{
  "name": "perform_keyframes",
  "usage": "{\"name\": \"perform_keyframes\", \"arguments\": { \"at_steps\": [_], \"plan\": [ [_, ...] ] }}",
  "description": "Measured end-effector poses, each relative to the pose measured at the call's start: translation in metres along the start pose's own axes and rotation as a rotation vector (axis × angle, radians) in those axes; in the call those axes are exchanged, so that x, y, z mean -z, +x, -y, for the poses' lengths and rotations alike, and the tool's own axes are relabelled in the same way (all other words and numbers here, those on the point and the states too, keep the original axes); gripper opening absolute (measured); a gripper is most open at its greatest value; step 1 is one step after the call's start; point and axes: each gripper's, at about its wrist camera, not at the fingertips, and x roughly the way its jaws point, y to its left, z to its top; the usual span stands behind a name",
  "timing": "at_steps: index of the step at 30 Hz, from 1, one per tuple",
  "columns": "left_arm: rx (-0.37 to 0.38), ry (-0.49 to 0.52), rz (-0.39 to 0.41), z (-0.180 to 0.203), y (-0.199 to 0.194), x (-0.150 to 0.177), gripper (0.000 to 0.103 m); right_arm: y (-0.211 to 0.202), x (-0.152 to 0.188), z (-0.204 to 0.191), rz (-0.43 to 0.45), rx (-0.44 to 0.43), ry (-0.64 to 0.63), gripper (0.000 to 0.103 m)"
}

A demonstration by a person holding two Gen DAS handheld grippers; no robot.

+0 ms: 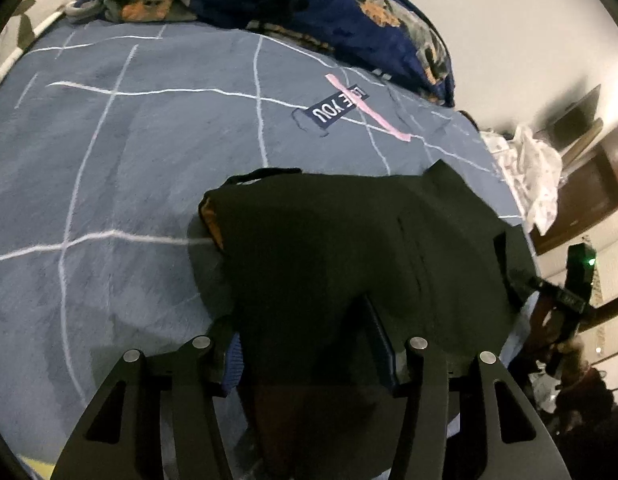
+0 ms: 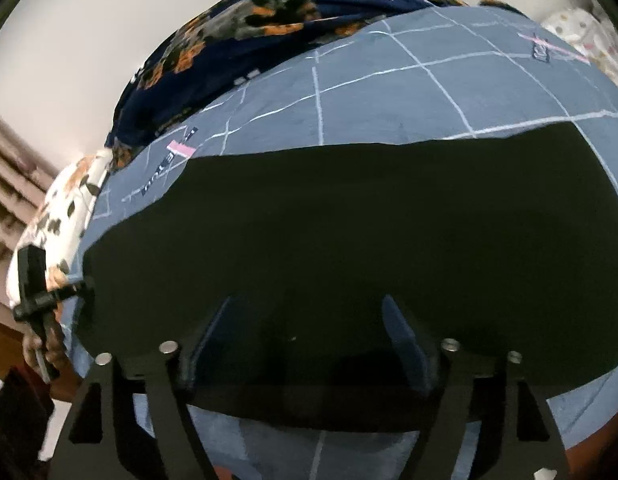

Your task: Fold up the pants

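- Left gripper: fingers spread wide, black pants draped over and between them; left pad buried under cloth, so whether anything is pinched — cannot tell.
- Pants lie on the blue grid bedspread, at its near edge, directly ahead of both tools.
- Long axis runs left–right across the right wrist view; far edge straight.
- Right gripper: fingers set wide, both over the pants' near edge, nothing clamped.
- Judgement: each end has its own gripper; a fold away from the near edge seems likely.
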Motion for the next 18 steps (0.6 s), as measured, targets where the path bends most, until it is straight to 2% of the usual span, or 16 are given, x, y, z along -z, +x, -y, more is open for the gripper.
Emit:
{"name": "perform_keyframes", "arguments": {
  "at_steps": [4,6,8,10,14,18],
  "plan": [
    [0.022,-0.008,0.01,-0.003,0.0,0.0,0.052,0.002,0.001,-0.004,0.006,-0.006,-0.014,0.088],
    [0.004,0.013,0.02,-0.001,0.0,0.001,0.051,0.002,0.002,-0.003,0.009,-0.011,-0.013,0.09],
    [-0.022,0.029,0.024,0.003,0.001,0.002,0.047,0.003,0.002,-0.003,0.012,-0.019,-0.01,0.092],
    [-0.03,0.006,0.035,0.005,-0.002,0.002,0.036,0.003,0.003,-0.004,0.014,-0.019,-0.01,0.093],
    [-0.005,-0.061,0.081,0.013,-0.021,-0.001,0.026,0.003,0.004,-0.004,0.018,-0.021,-0.019,0.094],
    [0.036,-0.036,0.116,0.056,-0.045,-0.011,0.021,-0.001,0.0,0.001,0.035,-0.055,0.022,0.093]
  ]
}}
